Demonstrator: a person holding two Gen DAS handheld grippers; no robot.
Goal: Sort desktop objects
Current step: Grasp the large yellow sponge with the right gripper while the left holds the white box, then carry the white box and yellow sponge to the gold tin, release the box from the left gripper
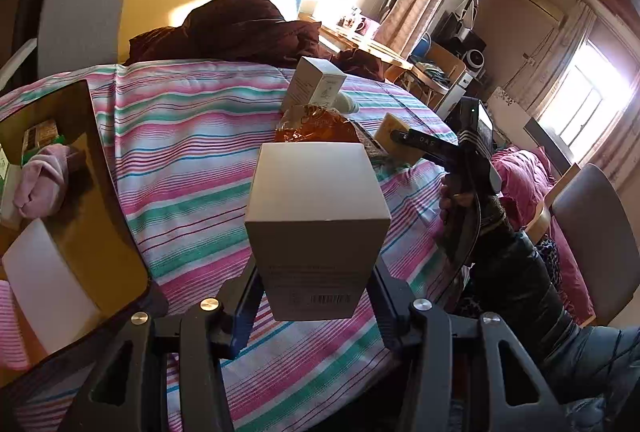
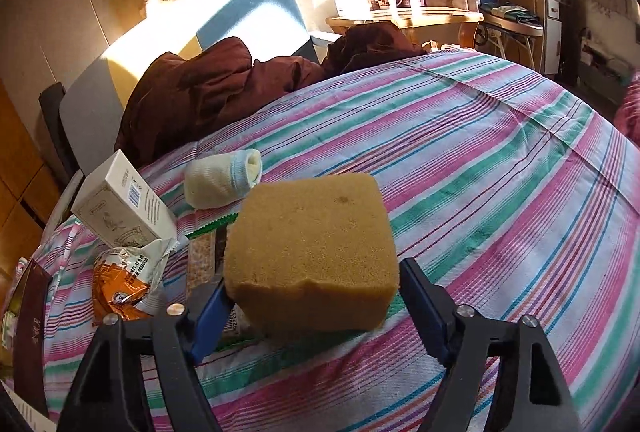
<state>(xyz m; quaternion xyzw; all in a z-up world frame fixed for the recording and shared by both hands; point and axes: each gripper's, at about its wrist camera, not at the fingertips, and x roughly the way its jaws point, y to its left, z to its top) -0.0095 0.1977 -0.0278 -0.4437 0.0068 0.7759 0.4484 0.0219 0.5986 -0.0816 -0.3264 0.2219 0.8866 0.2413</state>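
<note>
Both grippers loaded: left gripper [image 1: 316, 296] box [image 1: 316, 216], right gripper [image 2: 312, 296] sponge [image 2: 312, 248]

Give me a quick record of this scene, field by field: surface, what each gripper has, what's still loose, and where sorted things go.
surface: striped sheet
left gripper: shut on white box
right gripper: jaws around yellow sponge, left pad touching, grip not confirmed
loose items: small carton, rolled sock, orange snack packet, green-edged snack bar
bin: brown box at left, holding a pink sock
</note>
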